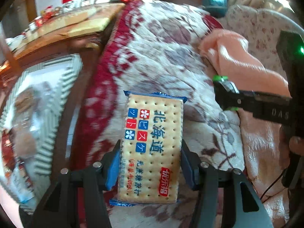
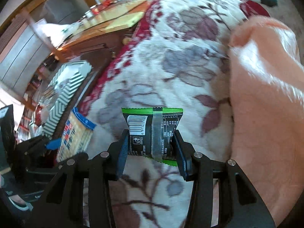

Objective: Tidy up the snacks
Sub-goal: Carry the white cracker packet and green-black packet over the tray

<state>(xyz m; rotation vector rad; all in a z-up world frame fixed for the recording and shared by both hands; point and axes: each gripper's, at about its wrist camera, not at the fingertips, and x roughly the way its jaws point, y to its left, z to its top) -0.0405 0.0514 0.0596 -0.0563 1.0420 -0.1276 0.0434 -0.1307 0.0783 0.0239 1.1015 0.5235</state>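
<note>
Nearest the left wrist lens, the left hand-held gripper [image 1: 151, 163] is clamping a cracker packet [image 1: 151, 144] by its long edges, the blue pads pressing the wrapper's sides while the printed face is lying flat toward the camera and projecting forward beyond the fingertips. Nearest the right wrist lens, the right hand-held gripper [image 2: 152, 148] is pinching a black-and-green snack pouch [image 2: 152, 133], seam and barcode upward, its middle crumpling slightly between the pads. Both packets are hanging above a floral blanket [image 2: 180, 66], neither touching it. In the right view the cracker packet [image 2: 76, 133] is appearing low at left, beside a striped box [image 2: 64, 95], which is probably the destination, though this cannot be confirmed. A peach towel [image 2: 266, 95] is lying to the right; a wooden worktop [image 2: 106, 24] is standing beyond. To carry well: keep the grip light, as crackers break and the pouch deforms, hold each packet level, and lower it fully before releasing
</note>
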